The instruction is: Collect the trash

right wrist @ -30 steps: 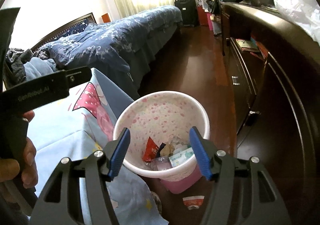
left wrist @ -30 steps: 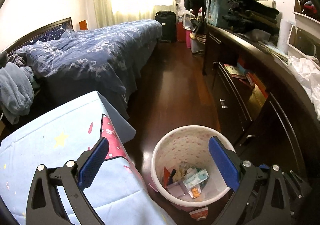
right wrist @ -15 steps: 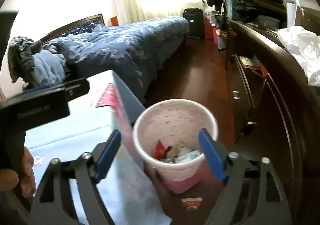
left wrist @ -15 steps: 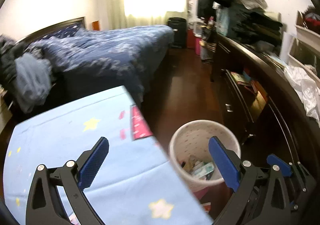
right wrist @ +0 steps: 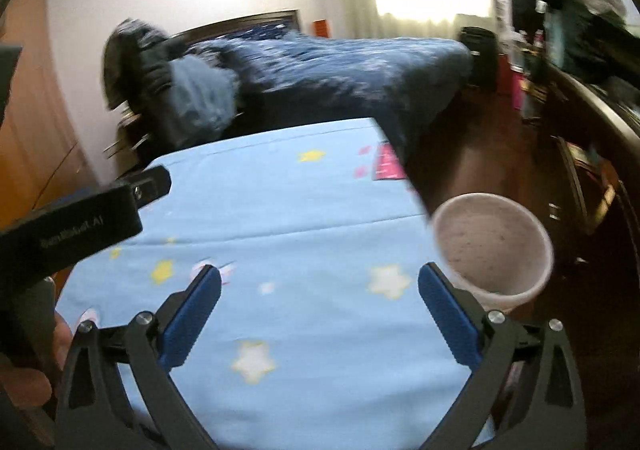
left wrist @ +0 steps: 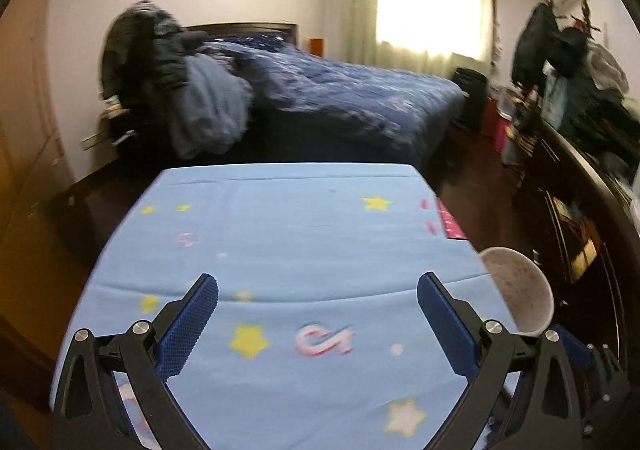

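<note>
The left gripper (left wrist: 318, 314) hung wide apart with nothing between its 2 blue fingers (left wrist: 188, 324), above a light-blue star-printed cloth (left wrist: 288, 234). The right gripper (right wrist: 320, 308) was equally wide and held nothing over the same cloth (right wrist: 304, 218). The pink-speckled trash bin (left wrist: 520, 290) stood on the dark floor at 3 o'clock, just beside the cloth's edge; in the right wrist view the bin (right wrist: 496, 242) sat at 2 o'clock. Its contents could not be made out. A navy-covered bed (left wrist: 340, 98) lay at 12 o'clock.

left hand-held gripper (left wrist: 318, 314): black frame, blue ribbed pads, silver screws | right hand-held gripper (right wrist: 320, 304): same | bare fingers (right wrist: 24, 386)
</note>
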`<state>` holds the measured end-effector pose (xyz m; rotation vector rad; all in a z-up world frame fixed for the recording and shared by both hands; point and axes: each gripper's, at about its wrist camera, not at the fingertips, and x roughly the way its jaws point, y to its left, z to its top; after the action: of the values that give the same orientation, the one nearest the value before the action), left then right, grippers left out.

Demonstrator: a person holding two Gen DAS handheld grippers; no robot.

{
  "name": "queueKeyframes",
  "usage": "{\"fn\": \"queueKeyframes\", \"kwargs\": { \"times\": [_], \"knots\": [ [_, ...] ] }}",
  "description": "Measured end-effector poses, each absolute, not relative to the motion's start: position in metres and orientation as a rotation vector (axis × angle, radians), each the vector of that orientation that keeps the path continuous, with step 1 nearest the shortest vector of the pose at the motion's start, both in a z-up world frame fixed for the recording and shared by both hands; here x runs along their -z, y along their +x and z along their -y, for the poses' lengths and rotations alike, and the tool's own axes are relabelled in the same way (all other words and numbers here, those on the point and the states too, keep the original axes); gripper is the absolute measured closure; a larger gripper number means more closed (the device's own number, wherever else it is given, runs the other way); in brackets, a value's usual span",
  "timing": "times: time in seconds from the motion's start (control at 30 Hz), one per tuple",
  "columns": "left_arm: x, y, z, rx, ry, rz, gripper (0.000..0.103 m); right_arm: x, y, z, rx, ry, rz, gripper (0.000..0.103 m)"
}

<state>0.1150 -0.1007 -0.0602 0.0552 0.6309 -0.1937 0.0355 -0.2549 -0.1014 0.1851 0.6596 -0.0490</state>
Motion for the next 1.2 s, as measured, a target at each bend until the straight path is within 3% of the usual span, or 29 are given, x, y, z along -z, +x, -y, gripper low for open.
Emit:
{"fn": "queueKeyframes", "kwargs": {
  "times": [0.43,1.2],
  "knots": [
    [0.039,0.068,0.019,0.043,-0.014,-0.552,0.004,0.087,0.013,0.186,-0.040,0.085,-0.672,0.004],
    [0.042,0.064,0.022,0.046,-0.023,-0.563,0.004,0.084,0.006,0.188,-0.062,0.087,-0.672,0.004]
  ]
}}
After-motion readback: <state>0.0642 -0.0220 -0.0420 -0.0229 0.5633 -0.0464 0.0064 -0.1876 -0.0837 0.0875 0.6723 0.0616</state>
